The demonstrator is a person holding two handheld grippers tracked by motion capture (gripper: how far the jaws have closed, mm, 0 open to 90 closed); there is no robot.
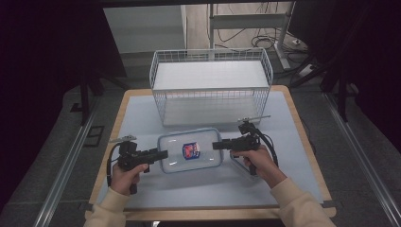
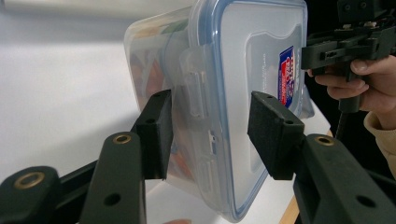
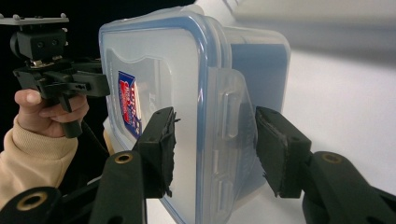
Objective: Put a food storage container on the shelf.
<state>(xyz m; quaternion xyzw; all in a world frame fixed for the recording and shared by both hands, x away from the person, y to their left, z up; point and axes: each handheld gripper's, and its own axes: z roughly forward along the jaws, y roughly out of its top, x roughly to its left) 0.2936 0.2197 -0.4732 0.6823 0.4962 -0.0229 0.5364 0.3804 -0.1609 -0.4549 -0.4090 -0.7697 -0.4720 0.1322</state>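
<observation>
Plastic box (image 1: 190,151) sits centre of the high view, lid w/ blue rim facing up, red-and-blue sticker (image 1: 191,150) about mid-lid. It's just in front of the white wire basket (image 1: 211,85), which stands at the far side of the bench (image 1: 142,106), upper middle of the frame.

Left gripper (image 1: 161,154) comes in from lower left, held level, pointing right at the box's left end. In the left gripper view its two black jaws straddle that end: one jaw on the body side, left of frame, the other over the lid, right of frame, w/ the side latch (image 2: 194,88) between them. Jaws about half apart; left pad looks to be against the wall, right pad sits at the lid surface. Looks like a grip on the box end, tho full pad contact is hard to confirm.

Right gripper (image 1: 218,145) enters from lower right, level, pointing left at the box's right end. In the right gripper view it's the same story: jaws either side of the end, latch (image 3: 229,109) in the gap, left pad flat on the lid, right pad against the flap on the body side. Half-wide, closed on the box.

Both hands wear cream sleeves (image 1: 112,208). Box looks tipped on edge in both gripper views, but that's camera roll. Whether it's off the bench, can't tell.
</observation>
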